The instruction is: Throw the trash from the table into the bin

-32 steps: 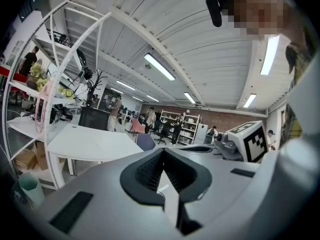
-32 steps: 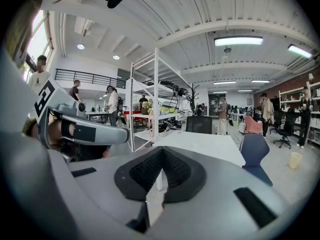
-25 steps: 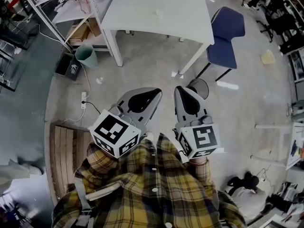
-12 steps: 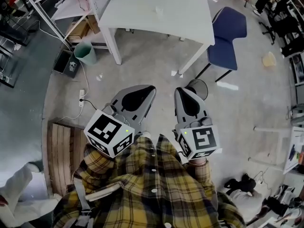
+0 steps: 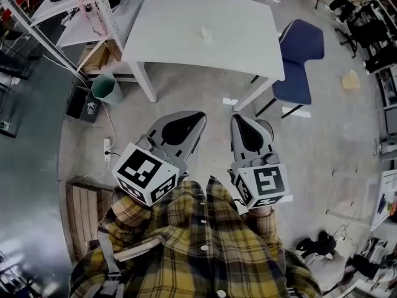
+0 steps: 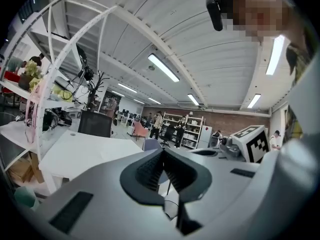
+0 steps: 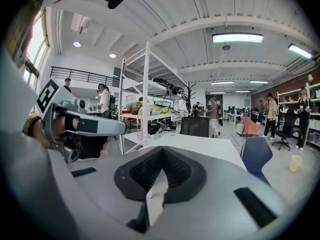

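So the person in the yellow plaid shirt [image 5: 198, 253] has both tools out in front, side by side, pointing roughly level at the white table [image 5: 186, 17]. The left gripper [image 5: 201, 114] has its jaws pressed together with nothing between them; its own view [image 6: 163, 153] shows the ribbed pads meeting at the tip. Same deal with the right gripper [image 5: 237, 117]: jaws together and empty in its view too [image 7: 161, 151].

The trash [image 5: 207, 35] is a small white crumpled bit lying on the table top, straight ahead of the two grippers and well apart from both, more or less on the line running between them. It's honestly too small to say which way its long axis runs or where it points.

The bin [image 5: 107, 88] is a green tapered one on the floor, ahead and off to the left of the left gripper, just beside the table's near left leg. It seems to stand with its mouth up.

A blue chair [image 5: 301, 51] sits ahead and to the right of the right gripper, tucked at the table's right end.
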A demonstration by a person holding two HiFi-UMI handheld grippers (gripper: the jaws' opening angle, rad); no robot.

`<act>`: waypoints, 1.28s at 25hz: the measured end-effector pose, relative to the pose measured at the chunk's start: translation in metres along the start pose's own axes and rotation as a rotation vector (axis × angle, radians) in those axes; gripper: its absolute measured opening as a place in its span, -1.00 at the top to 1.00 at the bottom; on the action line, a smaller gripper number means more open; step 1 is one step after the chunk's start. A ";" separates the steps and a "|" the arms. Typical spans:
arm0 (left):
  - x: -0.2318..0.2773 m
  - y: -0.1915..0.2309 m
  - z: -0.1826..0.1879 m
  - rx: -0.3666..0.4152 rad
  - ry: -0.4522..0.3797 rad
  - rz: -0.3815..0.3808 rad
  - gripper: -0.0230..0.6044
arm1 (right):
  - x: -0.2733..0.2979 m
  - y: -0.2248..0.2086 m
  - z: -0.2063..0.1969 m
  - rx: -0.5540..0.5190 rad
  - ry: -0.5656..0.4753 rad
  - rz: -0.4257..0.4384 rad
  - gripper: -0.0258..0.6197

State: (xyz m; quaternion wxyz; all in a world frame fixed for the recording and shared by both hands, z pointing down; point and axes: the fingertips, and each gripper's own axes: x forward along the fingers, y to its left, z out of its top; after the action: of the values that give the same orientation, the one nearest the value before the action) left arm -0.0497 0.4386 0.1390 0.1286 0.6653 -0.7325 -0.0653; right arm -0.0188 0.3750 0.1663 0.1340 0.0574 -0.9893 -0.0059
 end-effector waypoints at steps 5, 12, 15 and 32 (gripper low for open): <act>0.021 0.058 0.023 0.016 0.002 -0.025 0.90 | 0.058 -0.016 0.023 0.001 -0.015 -0.042 0.92; 0.049 0.113 0.030 0.001 0.035 -0.062 0.90 | 0.109 -0.035 0.023 0.045 0.020 -0.101 0.92; 0.059 0.128 0.029 -0.010 0.050 -0.065 0.90 | 0.125 -0.044 0.023 0.053 0.036 -0.111 0.92; 0.212 0.231 0.064 -0.032 0.051 0.021 0.90 | 0.274 -0.170 0.046 0.023 0.068 -0.005 0.92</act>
State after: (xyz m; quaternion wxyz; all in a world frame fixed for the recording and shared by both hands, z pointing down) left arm -0.3061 0.2484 0.1608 0.1588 0.6568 -0.7348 -0.0587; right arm -0.2744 0.1747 0.1894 0.1670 0.0613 -0.9840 0.0071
